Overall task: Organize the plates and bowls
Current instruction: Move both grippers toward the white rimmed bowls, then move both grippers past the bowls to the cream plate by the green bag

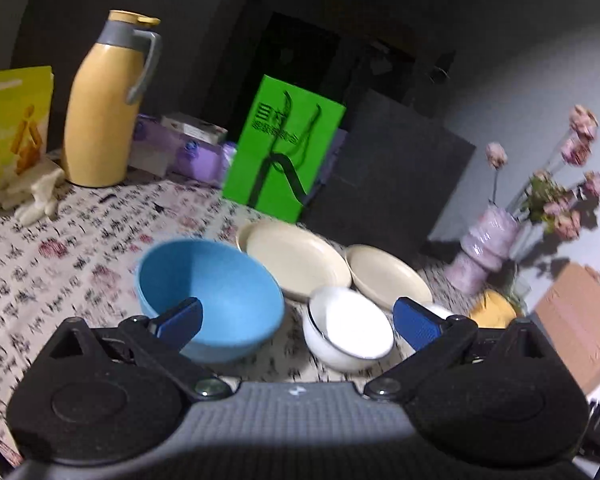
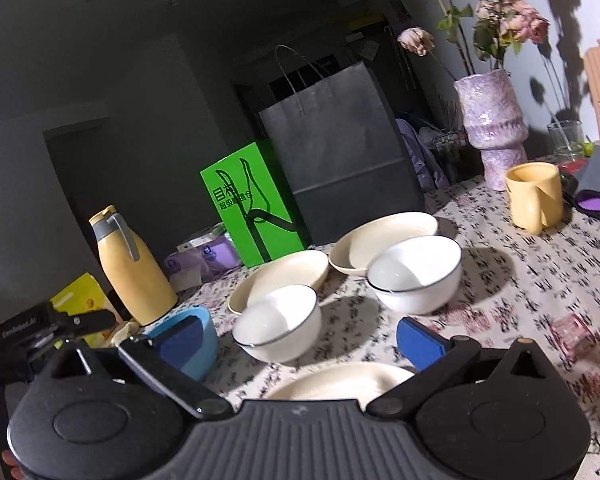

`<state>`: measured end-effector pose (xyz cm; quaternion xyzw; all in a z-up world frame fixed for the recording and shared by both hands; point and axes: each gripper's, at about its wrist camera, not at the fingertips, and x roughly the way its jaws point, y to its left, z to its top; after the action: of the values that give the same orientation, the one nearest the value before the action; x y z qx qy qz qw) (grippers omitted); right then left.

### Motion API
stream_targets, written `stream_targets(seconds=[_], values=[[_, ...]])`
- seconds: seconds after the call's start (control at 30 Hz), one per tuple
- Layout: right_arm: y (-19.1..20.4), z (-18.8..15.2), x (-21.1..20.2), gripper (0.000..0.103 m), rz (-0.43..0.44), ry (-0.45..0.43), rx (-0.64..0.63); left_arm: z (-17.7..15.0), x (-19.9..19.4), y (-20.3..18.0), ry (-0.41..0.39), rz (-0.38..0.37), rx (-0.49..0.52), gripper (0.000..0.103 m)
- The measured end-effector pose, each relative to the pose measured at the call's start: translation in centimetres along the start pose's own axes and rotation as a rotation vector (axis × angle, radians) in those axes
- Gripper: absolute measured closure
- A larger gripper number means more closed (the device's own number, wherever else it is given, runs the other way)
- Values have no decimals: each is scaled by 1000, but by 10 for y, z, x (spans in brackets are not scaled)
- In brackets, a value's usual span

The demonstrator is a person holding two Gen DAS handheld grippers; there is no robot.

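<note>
**Bowls and plates loose on the desk, both grippers empty**

Both sets of fingers spread wide, holding nothing: left gripper (image 1: 296, 318) hovering low in frame over the blue bowl (image 1: 210, 298) and a white bowl (image 1: 348, 330); right gripper (image 2: 298, 338) above a cream plate (image 2: 340, 382) at lower centre.

Likely handling: white bowls (image 2: 278, 322) (image 2: 414, 274) probably glazed, so slick, stiff, chippable; best pinched across the rim wall. Blue bowl looks like light plastic, forgiving. Shallow cream plates (image 2: 280, 280) (image 2: 384, 238) at frame centre offer only a thin raised edge to pinch.

Desk (image 2: 520, 292) covered in patterned cloth, apt to bunch if dishes are dragged. Dim room; yellow flask (image 1: 104, 100) upper left, green bag (image 1: 284, 144) and dark bag (image 2: 336, 152) behind, vase (image 2: 494, 120) and yellow mug (image 2: 534, 198) at right
</note>
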<state>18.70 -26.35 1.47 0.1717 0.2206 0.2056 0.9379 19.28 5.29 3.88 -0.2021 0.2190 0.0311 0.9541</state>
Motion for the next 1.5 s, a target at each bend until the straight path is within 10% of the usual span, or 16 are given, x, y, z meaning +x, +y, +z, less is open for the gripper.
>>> stream_targets(seconds=[1.17, 1.5], values=[[50, 67, 106, 0, -126, 86, 86, 170, 75, 23, -53, -19, -147, 0], [53, 68, 131, 0, -237, 107, 65, 175, 136, 65, -19, -66, -220, 0]])
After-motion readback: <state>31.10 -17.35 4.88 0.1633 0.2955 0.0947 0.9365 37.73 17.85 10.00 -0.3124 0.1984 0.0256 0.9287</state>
